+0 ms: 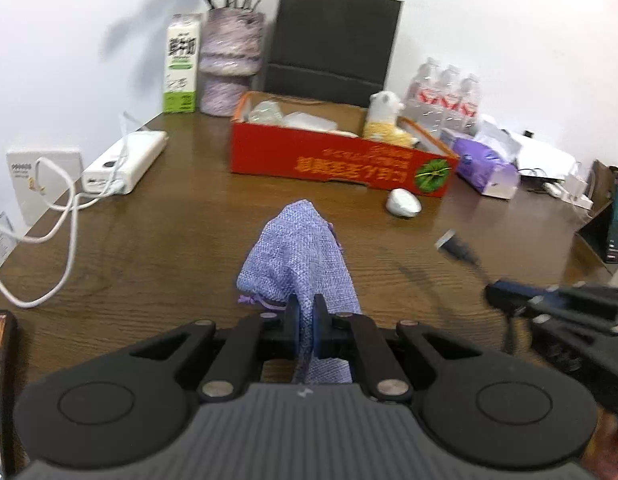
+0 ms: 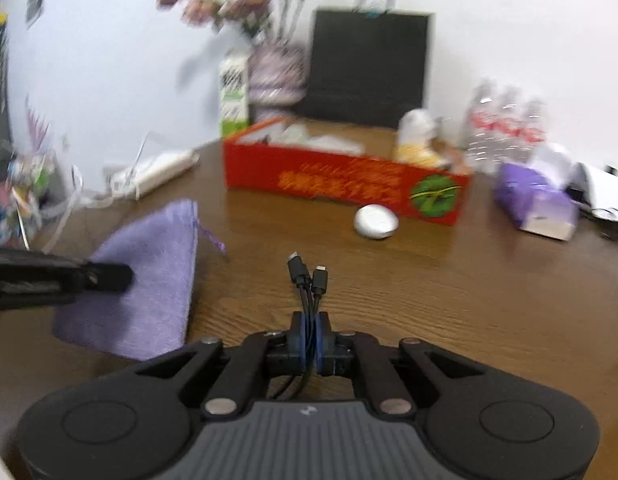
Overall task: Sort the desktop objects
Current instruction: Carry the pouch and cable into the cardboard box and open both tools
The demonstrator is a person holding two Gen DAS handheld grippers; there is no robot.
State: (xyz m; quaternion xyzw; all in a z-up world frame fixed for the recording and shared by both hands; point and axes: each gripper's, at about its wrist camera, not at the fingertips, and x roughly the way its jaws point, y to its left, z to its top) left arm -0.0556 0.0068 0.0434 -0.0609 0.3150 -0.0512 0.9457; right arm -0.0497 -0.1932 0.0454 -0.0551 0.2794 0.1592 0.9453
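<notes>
Pouch [image 1: 297, 256], lavender cloth, soft, light, pinched at its edge by left gripper [image 1: 307, 312]; right gripper [image 2: 310, 332] clamps limp cables [image 2: 307, 276], short of red box [image 2: 341, 180].

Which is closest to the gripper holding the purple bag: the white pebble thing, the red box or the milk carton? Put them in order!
From the left gripper, in its own camera:
1. White pebble, ahead on the right, on the table.
2. Red box, just behind it.
3. Milk carton, far back left by the wall.
</notes>
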